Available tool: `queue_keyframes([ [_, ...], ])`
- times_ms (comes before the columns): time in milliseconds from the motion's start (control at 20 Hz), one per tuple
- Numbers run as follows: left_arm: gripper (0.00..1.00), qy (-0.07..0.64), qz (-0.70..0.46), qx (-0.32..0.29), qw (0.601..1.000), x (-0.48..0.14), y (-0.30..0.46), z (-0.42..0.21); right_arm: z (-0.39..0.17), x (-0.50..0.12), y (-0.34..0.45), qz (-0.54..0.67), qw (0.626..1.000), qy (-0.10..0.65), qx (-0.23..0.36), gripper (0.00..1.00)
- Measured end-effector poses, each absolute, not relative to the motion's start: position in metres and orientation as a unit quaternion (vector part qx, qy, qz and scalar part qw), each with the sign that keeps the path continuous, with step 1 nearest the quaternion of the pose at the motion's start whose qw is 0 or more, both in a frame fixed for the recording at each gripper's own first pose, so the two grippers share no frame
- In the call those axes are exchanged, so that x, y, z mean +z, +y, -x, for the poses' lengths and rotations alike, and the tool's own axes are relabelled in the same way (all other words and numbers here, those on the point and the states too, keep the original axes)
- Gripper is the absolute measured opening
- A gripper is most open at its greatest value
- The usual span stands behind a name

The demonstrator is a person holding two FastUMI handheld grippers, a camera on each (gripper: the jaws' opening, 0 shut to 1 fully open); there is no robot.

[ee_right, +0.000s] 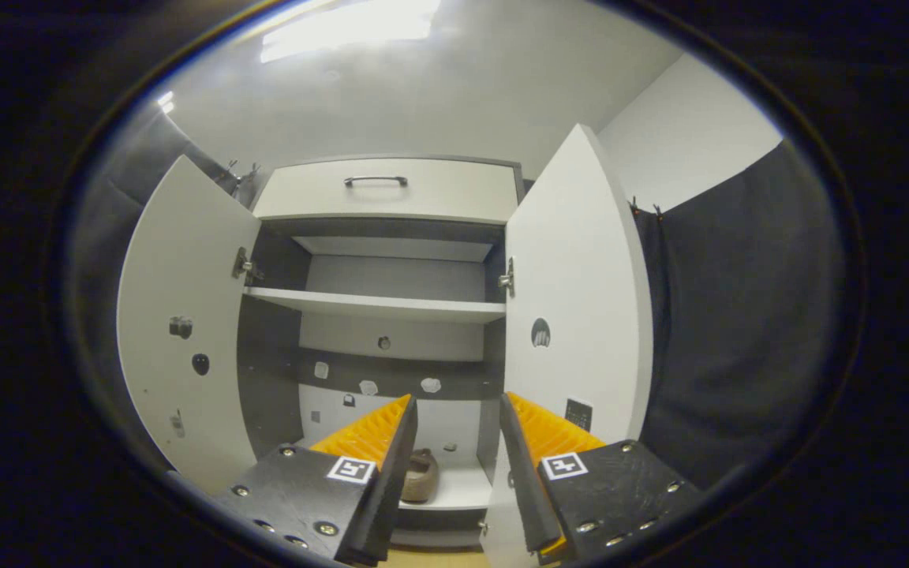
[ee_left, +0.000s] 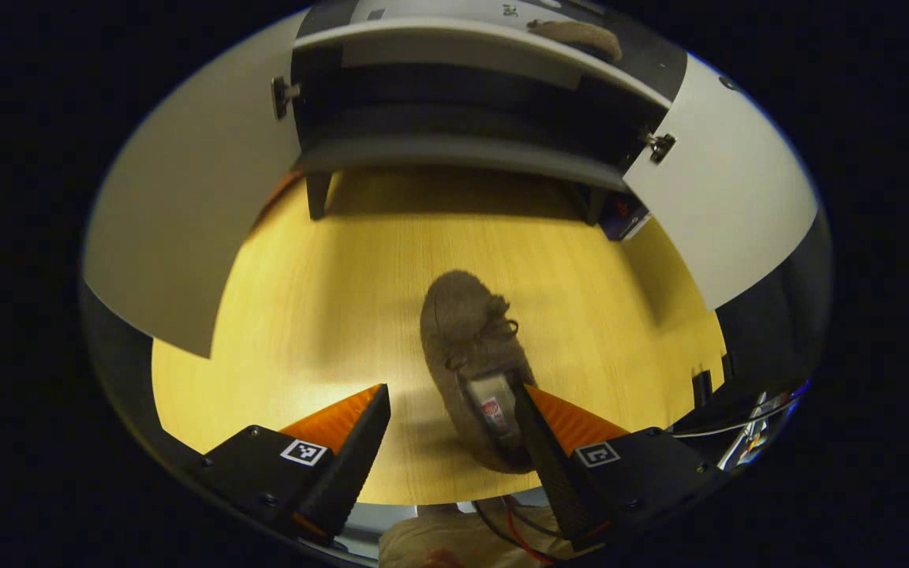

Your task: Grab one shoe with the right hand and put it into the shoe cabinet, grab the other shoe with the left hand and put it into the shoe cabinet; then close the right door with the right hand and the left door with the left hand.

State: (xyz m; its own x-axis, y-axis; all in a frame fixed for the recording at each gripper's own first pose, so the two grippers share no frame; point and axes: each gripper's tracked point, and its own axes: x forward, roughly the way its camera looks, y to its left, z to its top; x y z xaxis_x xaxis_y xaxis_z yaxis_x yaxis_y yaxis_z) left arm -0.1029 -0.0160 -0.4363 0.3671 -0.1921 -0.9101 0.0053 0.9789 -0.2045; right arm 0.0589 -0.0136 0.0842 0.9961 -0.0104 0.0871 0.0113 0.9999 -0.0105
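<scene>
Looking left to right in the left gripper view:
Left door (ee_left: 186, 213): swung open, pale panel at 9 to 10 o'clock, hinge at its upper inner corner.
Shoe cabinet (ee_left: 454, 102): at 12 o'clock, dark inside, raised on short legs over the floor.
Brown shoe (ee_left: 470, 355): on the floor near centre, toe toward the cabinet, heel toward the camera; nothing lies between it and the cabinet.
Right door (ee_left: 731, 197): open, at 2 o'clock.
Left gripper (ee_left: 454, 438): jaws spread wide; the right finger (ee_left: 541, 450) lies against or just over the shoe's heel opening, contact hard to judge; the left finger stands clear of the shoe.
Floor (ee_left: 328, 300): yellow wood grain.

Looking left to right in the right gripper view:
Left door (ee_right: 186, 331): open, at 9 o'clock.
Cabinet interior: one white shelf (ee_right: 375, 304) at centre, a drawer (ee_right: 387, 189) with a metal handle at 12 o'clock.
Second shoe (ee_right: 419, 477): brown, on the cabinet's bottom board at 6 o'clock, partly hidden by the finger.
Right door (ee_right: 573, 315): open, edge-on at 3 o'clock.
Right gripper (ee_right: 458, 442): jaws apart, empty, touching nothing.
Room: white wall (ee_right: 423, 95) and black cloth (ee_right: 738, 331) at 3 o'clock.
</scene>
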Motion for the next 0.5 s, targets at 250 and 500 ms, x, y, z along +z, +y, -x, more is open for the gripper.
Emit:
queue_keyframes([
  [250,0.98,0.617,0.105,-0.055,0.778,-0.483,-0.015,0.122,-0.05,0.086,-0.03,0.017,0.999,-0.044,-0.023,0.59],
  [500,0.96,0.633,0.112,-0.049,0.765,-0.486,-0.01,0.119,-0.046,0.084,-0.04,0.022,0.999,-0.037,-0.033,0.62],
])
